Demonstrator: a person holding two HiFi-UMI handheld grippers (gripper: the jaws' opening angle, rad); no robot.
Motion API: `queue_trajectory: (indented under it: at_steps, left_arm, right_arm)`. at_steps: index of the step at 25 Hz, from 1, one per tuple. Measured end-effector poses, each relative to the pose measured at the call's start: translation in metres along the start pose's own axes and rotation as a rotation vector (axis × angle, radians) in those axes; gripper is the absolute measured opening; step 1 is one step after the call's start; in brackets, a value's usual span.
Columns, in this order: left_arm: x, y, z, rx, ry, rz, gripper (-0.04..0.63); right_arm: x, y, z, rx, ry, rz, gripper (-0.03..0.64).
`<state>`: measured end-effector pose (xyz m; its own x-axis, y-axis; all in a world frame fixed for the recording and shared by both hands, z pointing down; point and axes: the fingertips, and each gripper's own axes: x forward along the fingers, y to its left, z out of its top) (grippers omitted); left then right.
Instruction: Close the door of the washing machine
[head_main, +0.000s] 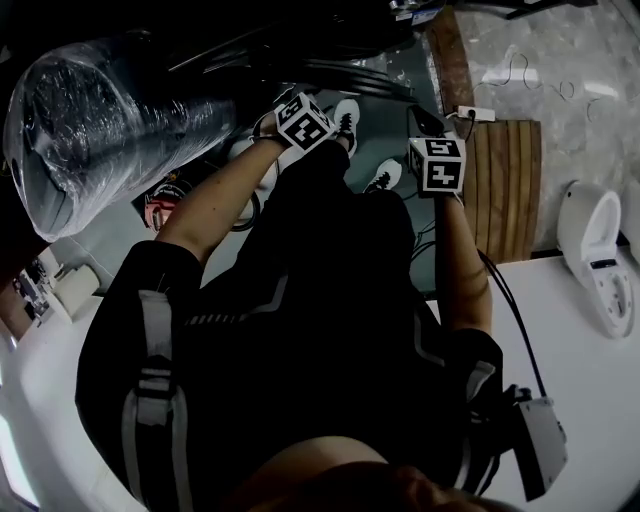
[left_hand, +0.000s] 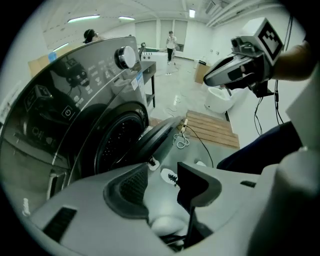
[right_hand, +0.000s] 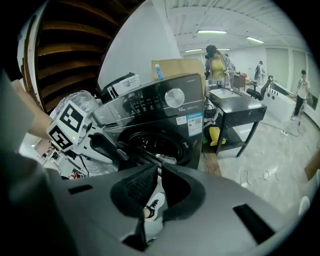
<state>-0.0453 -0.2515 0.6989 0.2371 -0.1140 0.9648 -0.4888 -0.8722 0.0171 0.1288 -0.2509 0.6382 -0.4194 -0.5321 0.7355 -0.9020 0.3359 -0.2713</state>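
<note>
Room: bright hall under strip lights; you stand on a pale marbled floor (head_main: 560, 60), a wooden pallet (left_hand: 212, 129) near the washer.
Surface: black one (right_hand: 235, 102) beside the washer, people well beyond it.
Washer (right_hand: 160, 115): dark front-loader, drum showing.
Door (left_hand: 157, 136): swung out, ajar, just past your left tool.
Left tool (left_hand: 162, 177): spread, pinching nothing.
Right tool (right_hand: 160, 172): pressed nearly together, empty, apart from the door.

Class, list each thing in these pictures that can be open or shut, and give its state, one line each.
Washing machine door: open, swung outward.
Left gripper: jaws apart, nothing between them.
Right gripper: jaws nearly together, nothing between them.
</note>
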Motion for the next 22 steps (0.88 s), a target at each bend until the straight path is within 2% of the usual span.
queue_trajectory:
  at_steps: [3,5,8,12,18,22]
  left_arm:
    - [-0.001,0.007,0.005,0.094,0.038,0.017,0.183]
    - [-0.004,0.014,0.011,0.129,0.030,0.047,0.183]
    - [-0.009,0.027,0.021,0.138,0.005,0.081,0.183]
    - [-0.001,0.047,0.028,0.170,0.013,0.125,0.183]
    - [0.007,0.065,0.024,0.242,0.035,0.155,0.160]
    - [0.008,0.076,0.029,0.233,0.012,0.169,0.127]
  right_arm:
    - [0.025,0.003,-0.008,0.001,0.022,0.018,0.051]
    - [0.043,0.004,-0.014,0.008,0.046,0.020,0.058]
    - [0.069,0.002,-0.020,0.038,0.074,0.017,0.058]
    - [0.095,-0.008,-0.020,0.065,0.093,0.006,0.058]
    - [0.124,-0.011,-0.007,0.127,0.062,0.032,0.061]
    - [0.134,-0.023,-0.004,0.148,0.069,0.009,0.059]
